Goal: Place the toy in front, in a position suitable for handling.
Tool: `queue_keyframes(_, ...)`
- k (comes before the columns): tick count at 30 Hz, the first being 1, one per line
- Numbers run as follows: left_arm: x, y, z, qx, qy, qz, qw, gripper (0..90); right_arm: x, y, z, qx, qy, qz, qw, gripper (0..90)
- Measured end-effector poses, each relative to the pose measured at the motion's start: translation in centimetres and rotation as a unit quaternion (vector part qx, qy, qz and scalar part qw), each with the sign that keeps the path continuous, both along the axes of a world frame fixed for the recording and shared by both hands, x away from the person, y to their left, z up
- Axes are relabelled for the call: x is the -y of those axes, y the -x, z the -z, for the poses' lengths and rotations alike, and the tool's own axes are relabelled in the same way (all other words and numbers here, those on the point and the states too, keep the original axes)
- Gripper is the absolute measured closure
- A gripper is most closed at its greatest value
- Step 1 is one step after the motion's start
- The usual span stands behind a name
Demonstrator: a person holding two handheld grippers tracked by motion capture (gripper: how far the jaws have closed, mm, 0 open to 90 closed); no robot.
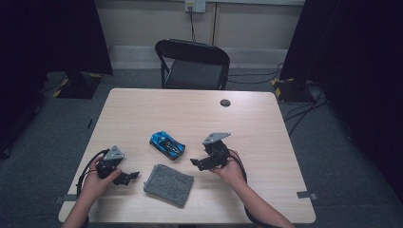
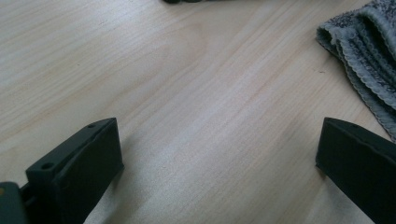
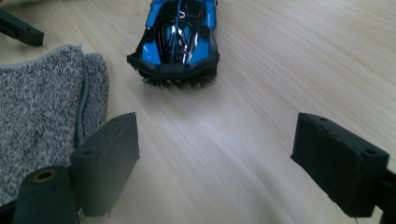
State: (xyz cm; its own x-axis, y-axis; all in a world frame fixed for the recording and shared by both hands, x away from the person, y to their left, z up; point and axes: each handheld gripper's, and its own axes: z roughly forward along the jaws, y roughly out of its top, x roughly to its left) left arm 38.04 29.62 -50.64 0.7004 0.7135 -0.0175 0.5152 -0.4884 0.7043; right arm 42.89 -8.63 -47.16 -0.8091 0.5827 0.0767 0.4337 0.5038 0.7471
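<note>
The right gripper (image 3: pixel 215 154), jaws spread, faced the light, slick blue-and-black toy car (image 3: pixel 180 35) at twelve o'clock; best pinched across its sides

Dim room – soft shadows, slight blur.

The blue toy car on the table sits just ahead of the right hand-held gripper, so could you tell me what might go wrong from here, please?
The blue toy car stands free on the smooth table, so a jaw of the open right hand-held gripper might nudge it and send it rolling. The folded grey cloth lies close beside that gripper's left jaw and could get snagged or dragged along.
</note>
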Motion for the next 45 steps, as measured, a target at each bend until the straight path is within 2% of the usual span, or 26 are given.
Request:
queue_keyframes(7, 0.0, 0.0, 0.0, 0.0, 0.0, 0.0, 1.0, 0.0, -1.7, -0.7, 0.0, -0.006, -0.008, -0.006, 0.9999, 14.1)
queue_keyframes(9, 0.0, 0.0, 0.0, 0.0, 0.0, 0.0, 1.0, 0.0, -2.6, -0.8, 0.0, 0.004, 0.0, -0.015, 0.9999, 14.1)
queue_keyframes(15, 0.0, 0.0, 0.0, 0.0, 0.0, 0.0, 1.0, 0.0, -4.4, -1.5, 0.1, 0.002, -0.007, -0.025, 0.9997, 14.1)
queue_keyframes(26, 0.0, 0.0, 0.0, 0.0, 0.0, 0.0, 1.0, 0.0, -6.9, -2.6, 0.1, -0.008, -0.002, -0.027, 0.9996, 14.0)
queue_keyframes(32, 0.0, 0.0, 0.0, 0.0, -0.001, 0.0, 1.0, 0.0, -8.2, -3.3, 0.3, -0.015, -0.009, -0.022, 0.9996, 14.0)
queue_keyframes(38, 0.0, 0.0, 0.0, -0.001, 0.0, 0.0, 1.0, 0.0, -9.3, -4.0, 0.7, -0.014, 0.003, -0.028, 0.9995, 14.0)
queue_keyframes(42, 0.0, 0.0, 0.0, 0.0, 0.0, 0.0, 1.0, 0.0, -10.2, -4.4, 1.1, -0.019, 0.002, -0.026, 0.9995, 14.0)
queue_keyframes(45, 0.0, 0.0, 0.0, 0.0, 0.0, 0.0, 1.0, 0.0, -10.8, -4.5, 1.4, -0.017, 0.013, -0.026, 0.9994, 14.2)
